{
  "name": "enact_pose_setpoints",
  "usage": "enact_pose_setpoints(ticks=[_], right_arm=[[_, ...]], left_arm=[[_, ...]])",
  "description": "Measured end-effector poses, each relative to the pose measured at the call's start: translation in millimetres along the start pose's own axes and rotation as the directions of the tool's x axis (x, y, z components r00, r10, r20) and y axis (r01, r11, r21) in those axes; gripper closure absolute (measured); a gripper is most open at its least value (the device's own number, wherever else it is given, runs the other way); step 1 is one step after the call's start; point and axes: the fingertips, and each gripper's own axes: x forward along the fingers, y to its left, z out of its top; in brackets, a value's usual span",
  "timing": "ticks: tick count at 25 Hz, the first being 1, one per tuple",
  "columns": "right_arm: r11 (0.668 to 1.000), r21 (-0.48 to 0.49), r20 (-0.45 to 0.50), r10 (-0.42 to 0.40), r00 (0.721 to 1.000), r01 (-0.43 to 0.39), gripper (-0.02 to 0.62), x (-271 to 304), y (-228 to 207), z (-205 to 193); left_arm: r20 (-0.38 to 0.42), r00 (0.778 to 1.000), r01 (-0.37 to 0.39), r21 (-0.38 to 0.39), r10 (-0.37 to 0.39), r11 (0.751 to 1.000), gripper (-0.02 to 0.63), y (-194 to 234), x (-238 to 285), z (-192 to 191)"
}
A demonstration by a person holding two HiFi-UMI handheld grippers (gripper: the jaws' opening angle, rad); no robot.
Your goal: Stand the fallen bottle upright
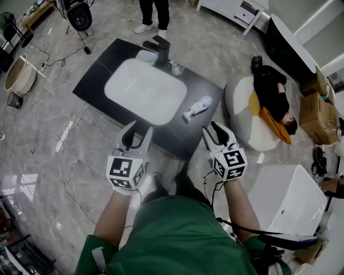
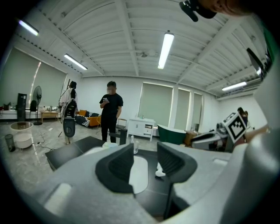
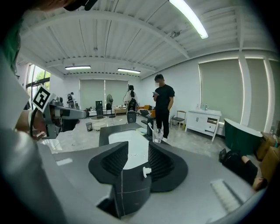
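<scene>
- My left gripper (image 1: 138,130) is open wide. Its two jaws stand apart, and nothing is between them.
- My right gripper (image 1: 212,129) is open too. It holds nothing.
- Both grippers are by the near edge of the black counter (image 1: 172,131).
- The white bottle (image 1: 196,108) lies on its side on the counter. It is at about 4 o'clock from the white sink (image 1: 145,91).
- From my right gripper the bottle is at 11 o'clock, near but not touching.
- The tap (image 1: 161,49) stands at 12 o'clock from the sink. A clear cup (image 1: 176,69) is just beside it.
- A person (image 1: 153,13) stands on the floor past the tap.
</scene>
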Motion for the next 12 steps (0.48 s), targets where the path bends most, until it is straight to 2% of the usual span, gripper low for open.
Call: enact_pose_setpoints(ticks=[5,12], right_arm=[[0.996,0.048,-0.056,0.074,0.996,-0.072,0.453,36.3,-22.6,-29.3],[0.981,0.075,-0.140,0.186,0.973,-0.177,0.453,78.8,-46.0,-75.2]], left_arm=[[-0.040,0.998,-0.046,-0.006,0.046,0.999,0.443,2.3,22.8,-10.2],[-0.123,0.987,-0.114,-0.078,0.104,0.990,0.448,-5.0,54.7,-39.8]])
